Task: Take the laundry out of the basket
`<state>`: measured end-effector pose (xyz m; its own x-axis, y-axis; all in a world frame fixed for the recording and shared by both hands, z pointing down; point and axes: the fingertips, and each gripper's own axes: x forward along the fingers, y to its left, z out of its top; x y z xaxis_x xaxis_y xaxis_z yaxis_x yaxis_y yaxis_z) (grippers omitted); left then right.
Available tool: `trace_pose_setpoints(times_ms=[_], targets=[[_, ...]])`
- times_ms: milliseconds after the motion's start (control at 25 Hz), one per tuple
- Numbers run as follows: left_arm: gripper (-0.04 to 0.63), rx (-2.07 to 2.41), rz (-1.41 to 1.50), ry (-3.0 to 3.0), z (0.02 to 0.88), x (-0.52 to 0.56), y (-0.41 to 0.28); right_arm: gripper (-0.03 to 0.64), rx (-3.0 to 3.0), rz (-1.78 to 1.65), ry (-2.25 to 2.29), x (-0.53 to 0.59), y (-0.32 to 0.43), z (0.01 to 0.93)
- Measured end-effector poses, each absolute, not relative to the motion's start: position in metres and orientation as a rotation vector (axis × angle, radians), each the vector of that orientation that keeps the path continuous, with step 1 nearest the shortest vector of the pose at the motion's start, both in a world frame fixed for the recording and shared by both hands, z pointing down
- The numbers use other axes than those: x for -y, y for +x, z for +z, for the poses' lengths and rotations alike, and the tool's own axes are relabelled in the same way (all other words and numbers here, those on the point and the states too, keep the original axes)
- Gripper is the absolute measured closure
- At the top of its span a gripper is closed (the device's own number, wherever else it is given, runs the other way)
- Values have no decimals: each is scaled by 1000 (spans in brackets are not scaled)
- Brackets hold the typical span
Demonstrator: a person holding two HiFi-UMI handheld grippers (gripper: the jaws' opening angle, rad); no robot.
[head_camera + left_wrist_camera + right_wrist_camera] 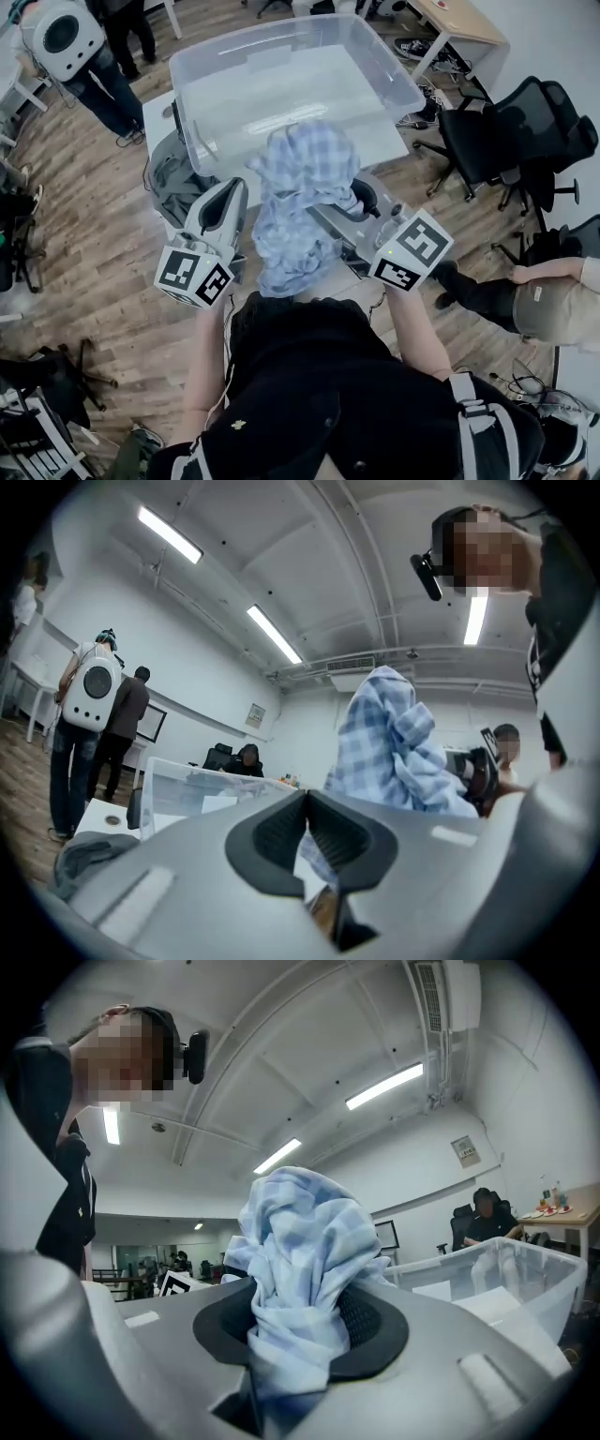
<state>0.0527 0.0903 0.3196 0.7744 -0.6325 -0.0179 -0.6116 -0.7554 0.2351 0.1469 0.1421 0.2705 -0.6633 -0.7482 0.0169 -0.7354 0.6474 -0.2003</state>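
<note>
Only its own view shows my right gripper (300, 1321) pinching checked cloth (298, 1227); left gripper (307, 803), cloth's nine o'clock, pressed together.

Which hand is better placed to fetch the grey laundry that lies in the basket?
Left. The left tongs are shut on nothing and sit beside the basket holding grey laundry; the right tongs are clamped on the blue checked cloth.

black top (309, 375), white straps (466, 398) at the shoulders. the left gripper (234, 192) and right gripper (328, 214) are smooth pale grey shells with black ribbed fingers (277, 832), each bearing a white cube (194, 275) of black square markers.
</note>
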Motion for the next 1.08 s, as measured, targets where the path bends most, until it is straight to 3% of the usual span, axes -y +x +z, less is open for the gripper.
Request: trace_pose_setpoints(times_ms=[600,1080], targets=[[588,1078,-87,2813,327,-221,150,462,-2824,-187,-1306,-227,221,322],[588,1103,-70,2831,317,-255,183,462,-2818,-167,-1277,-255,250,322]])
